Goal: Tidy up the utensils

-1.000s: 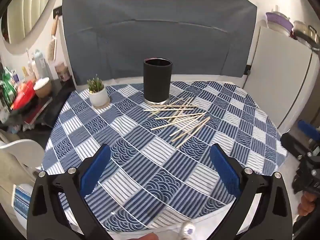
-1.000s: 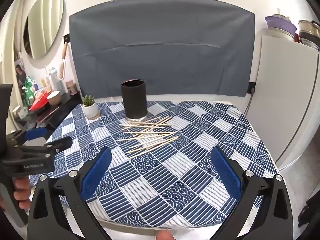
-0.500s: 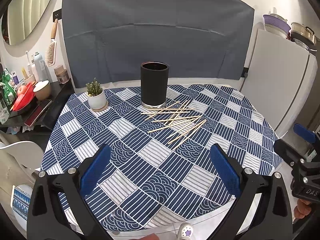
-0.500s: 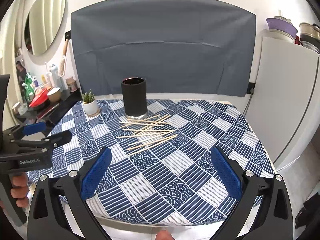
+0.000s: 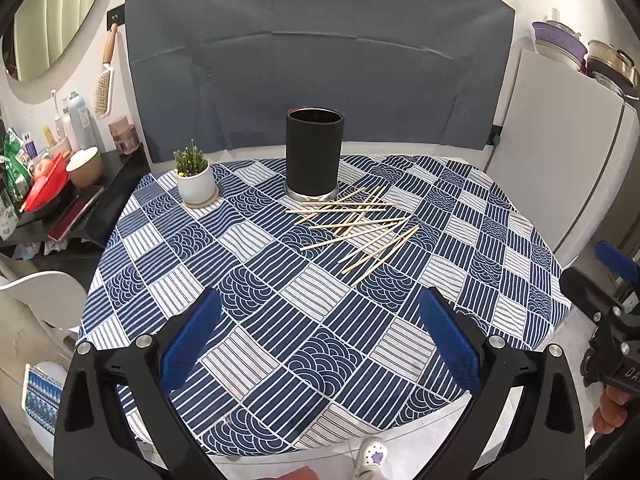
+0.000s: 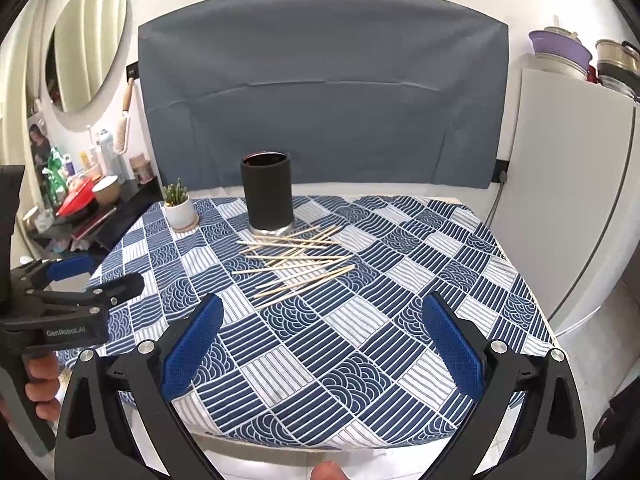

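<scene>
Both tongs, left tongs [image 5: 320, 336] and right tongs [image 6: 322, 334], have drawn back spread and empty (nothing grasped yet), leaving thin wooden chopsticks [image 5: 356, 224] scattered at five o'clock of the black cylindrical holder [image 5: 314, 154].

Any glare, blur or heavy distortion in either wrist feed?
Left wrist: sharp, even light, strong fisheye bending the grey backdrop and dark corners; chopsticks crisp. Right wrist: same barrel distortion, no glare on the tablecloth, black holder in focus.
</scene>
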`<state>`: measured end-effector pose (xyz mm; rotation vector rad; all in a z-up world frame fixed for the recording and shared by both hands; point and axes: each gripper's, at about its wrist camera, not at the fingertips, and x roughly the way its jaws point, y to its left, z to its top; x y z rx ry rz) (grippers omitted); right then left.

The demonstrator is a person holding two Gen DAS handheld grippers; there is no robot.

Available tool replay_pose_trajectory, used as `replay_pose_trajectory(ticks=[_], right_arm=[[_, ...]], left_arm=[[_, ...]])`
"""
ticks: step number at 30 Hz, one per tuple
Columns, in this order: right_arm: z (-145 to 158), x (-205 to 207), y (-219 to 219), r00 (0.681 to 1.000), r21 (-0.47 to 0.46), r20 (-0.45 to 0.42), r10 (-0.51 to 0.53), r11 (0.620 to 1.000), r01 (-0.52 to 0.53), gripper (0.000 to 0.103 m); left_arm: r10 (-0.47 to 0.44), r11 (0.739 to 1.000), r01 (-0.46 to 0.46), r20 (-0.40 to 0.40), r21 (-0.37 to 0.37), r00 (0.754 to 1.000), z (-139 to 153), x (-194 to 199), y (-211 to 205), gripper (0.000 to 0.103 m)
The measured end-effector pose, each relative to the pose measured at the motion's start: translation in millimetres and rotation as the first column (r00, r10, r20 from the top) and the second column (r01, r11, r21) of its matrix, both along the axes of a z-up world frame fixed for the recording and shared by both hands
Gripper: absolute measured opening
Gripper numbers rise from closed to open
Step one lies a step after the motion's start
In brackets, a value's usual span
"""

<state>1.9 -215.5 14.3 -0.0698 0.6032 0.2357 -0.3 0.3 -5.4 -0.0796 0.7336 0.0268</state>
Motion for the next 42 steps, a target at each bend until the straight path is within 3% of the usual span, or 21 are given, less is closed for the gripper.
replay_pose_trajectory(ticks=[19, 24, 28, 42], right_arm=[[-11.6, 45.3, 3.4, 0.999, -0.036, -0.029, 0.032, 0.999, -0.033, 0.095], [-13.9, 71.5, 3.4, 0.998, -0.038, -0.044, 0.053, 0.998, -0.055, 0.095], [-20.0, 91.8, 2.3, 0.997, -0.043, -0.058, 0.053, 0.998, -0.056, 0.095], [-43.6, 164.2, -0.6, 0.993, -0.023, -0.086, 0.081, 0.996, -0.084, 0.095]], left_arm=[[-0.007, 1.000, 0.006, -0.048, -0.021, 0.999, -14.5, 48.6, -4.4, 0.097], [0.003, 1.000, -0.001, -0.059, 0.020, 0.998, -19.9, 68.6, -10.1, 0.097], [0.015, 1.000, -0.017, -0.085, -0.020, 0.996, -27.2, 86.2, -7.5, 0.097], [0.048, 0.999, -0.048, -0.121, 0.006, 0.991, -49.4, 140.4, -6.0, 0.097]])
